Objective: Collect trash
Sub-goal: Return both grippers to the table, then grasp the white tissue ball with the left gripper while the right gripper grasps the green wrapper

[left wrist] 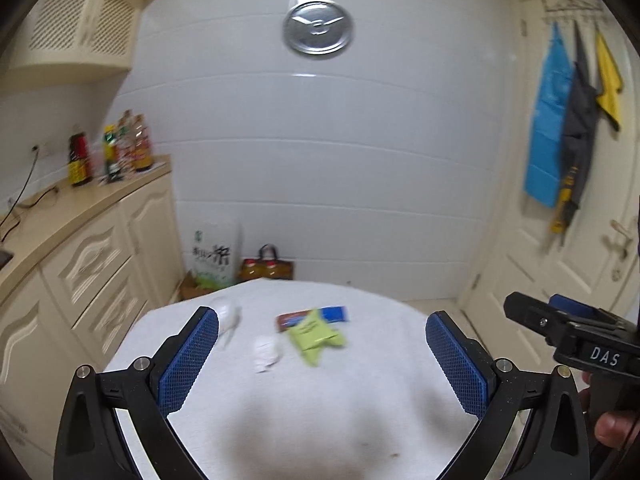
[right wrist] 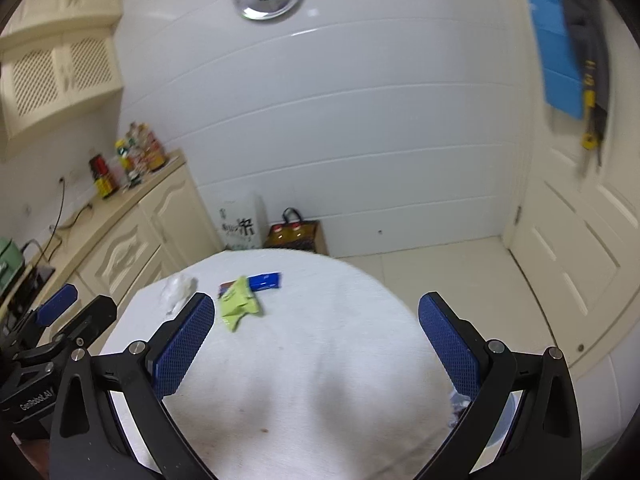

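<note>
Trash lying ahead of two released grippers, on the far part of the desk [left wrist: 360,420].

The wrappers [left wrist: 316,334] are seen nearly centred between the left gripper [left wrist: 322,360] fingers, but far-left of the right gripper [right wrist: 316,344]; both are spread, empty.

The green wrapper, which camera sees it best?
The left wrist view: the green wrapper lies whole between the open tool's fingers, on the white tablecloth. In the right wrist view the green wrapper sits smaller and off to the left, beside the finger.

Green wrapper [left wrist: 316,336] overlapping blue wrapper [left wrist: 335,314], crumpled white scraps [left wrist: 266,354] beside.
</note>
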